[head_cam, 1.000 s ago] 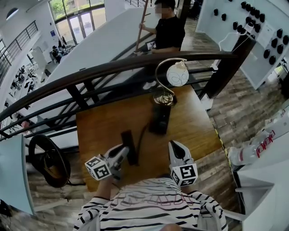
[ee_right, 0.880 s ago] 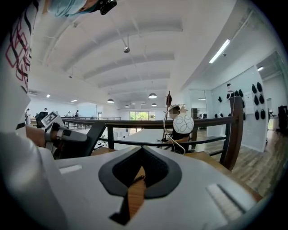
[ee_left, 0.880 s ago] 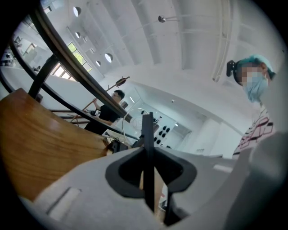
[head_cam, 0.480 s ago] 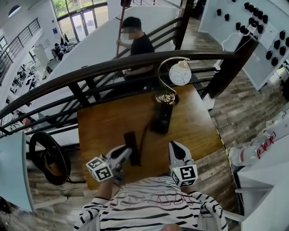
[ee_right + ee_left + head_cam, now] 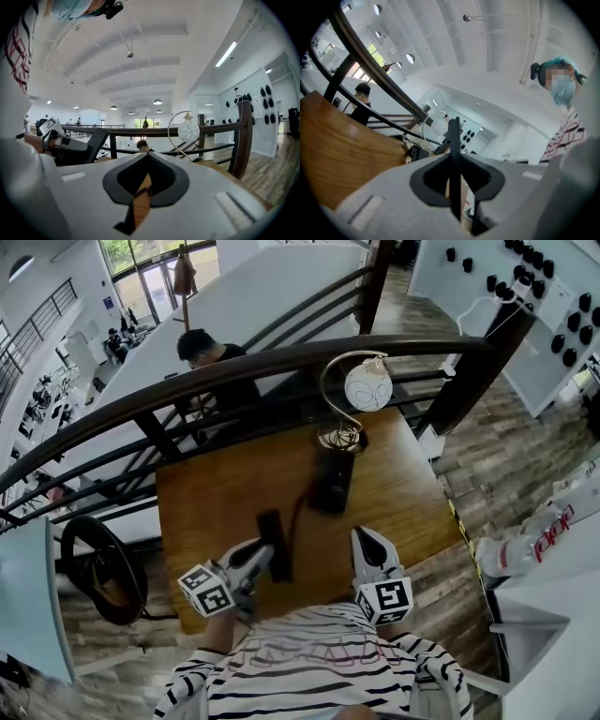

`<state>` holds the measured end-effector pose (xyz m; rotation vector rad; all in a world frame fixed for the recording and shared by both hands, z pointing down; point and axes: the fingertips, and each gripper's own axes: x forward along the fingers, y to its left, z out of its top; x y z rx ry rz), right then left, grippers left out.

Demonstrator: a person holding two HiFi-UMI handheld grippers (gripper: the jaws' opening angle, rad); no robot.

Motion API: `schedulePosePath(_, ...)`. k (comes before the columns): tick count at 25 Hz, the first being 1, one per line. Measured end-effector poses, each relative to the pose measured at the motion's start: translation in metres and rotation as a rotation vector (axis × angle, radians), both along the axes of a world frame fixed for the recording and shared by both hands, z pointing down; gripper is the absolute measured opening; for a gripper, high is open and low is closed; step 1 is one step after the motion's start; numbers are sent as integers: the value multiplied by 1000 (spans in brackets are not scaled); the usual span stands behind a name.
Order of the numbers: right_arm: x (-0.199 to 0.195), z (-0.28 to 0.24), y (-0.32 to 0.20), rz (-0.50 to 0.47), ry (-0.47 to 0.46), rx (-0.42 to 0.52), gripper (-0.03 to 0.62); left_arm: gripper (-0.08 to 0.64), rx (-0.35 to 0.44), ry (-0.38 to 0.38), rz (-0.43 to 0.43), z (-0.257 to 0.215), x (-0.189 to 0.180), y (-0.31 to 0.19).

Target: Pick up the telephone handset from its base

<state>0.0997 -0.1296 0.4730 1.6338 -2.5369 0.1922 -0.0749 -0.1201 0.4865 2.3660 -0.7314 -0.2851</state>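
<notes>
1. The left hand-held gripper is clamped on the telephone handset, which is off the base, on the person's side of it.
2. The right hand-held gripper is closed and empty, over the worktop, also nearer than the base.

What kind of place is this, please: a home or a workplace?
Probably a workplace: an upper gallery in a large, open office building. A wooden table stands against a dark railing, and beyond the railing a lower floor with desks and seated people is visible.

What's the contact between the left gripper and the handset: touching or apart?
Touching. In the left gripper view, the left gripper pinches the thin black handset between its fingers.
</notes>
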Motion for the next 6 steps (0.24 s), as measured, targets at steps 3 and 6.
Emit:
schedulePosePath(3, 4, 1, 1, 0, -5, -2, 2, 69, 1, -1, 1, 0, 4, -1)
schedulePosePath(6, 9, 1, 0, 1, -8, -2, 2, 69, 3, -2, 0, -2, 8, -3)
